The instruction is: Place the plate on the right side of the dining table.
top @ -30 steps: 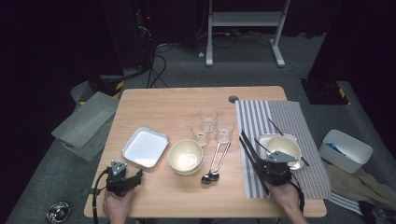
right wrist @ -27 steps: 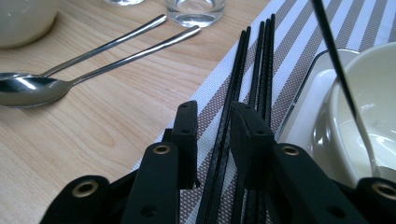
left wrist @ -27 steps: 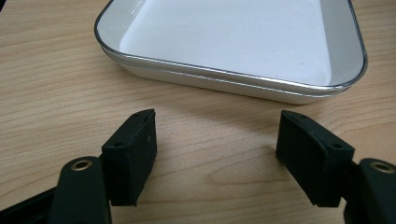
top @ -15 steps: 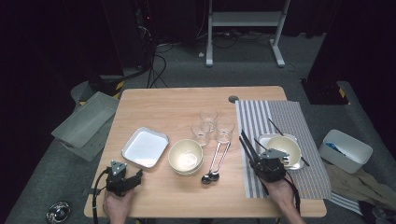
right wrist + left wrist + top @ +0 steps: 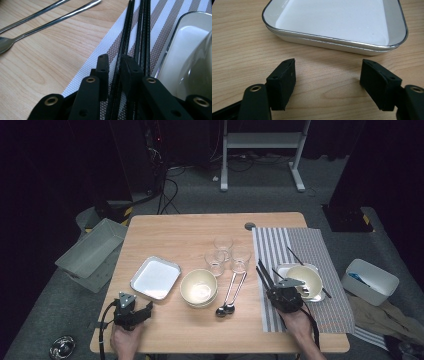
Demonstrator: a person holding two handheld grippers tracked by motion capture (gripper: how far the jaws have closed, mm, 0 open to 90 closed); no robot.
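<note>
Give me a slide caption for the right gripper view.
Right gripper closing its jaws around black chopsticks on the striped placemat, beside a tray.

The wooden table (image 5: 170, 237) carries a striped mat (image 5: 300, 247), a white tray (image 5: 155, 278), a cream bowl (image 5: 199, 288), three glasses (image 5: 223, 251) and two spoons (image 5: 230, 292).

Left claw (image 5: 328, 85) agape, right claw (image 5: 115, 71) seemingly clamped

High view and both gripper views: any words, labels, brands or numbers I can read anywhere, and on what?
None can be read. The white tray, bowls, glasses, spoons, black chopsticks and striped mat carry no print. The yellow-black marking on the floor is a plain stripe pattern.
</note>
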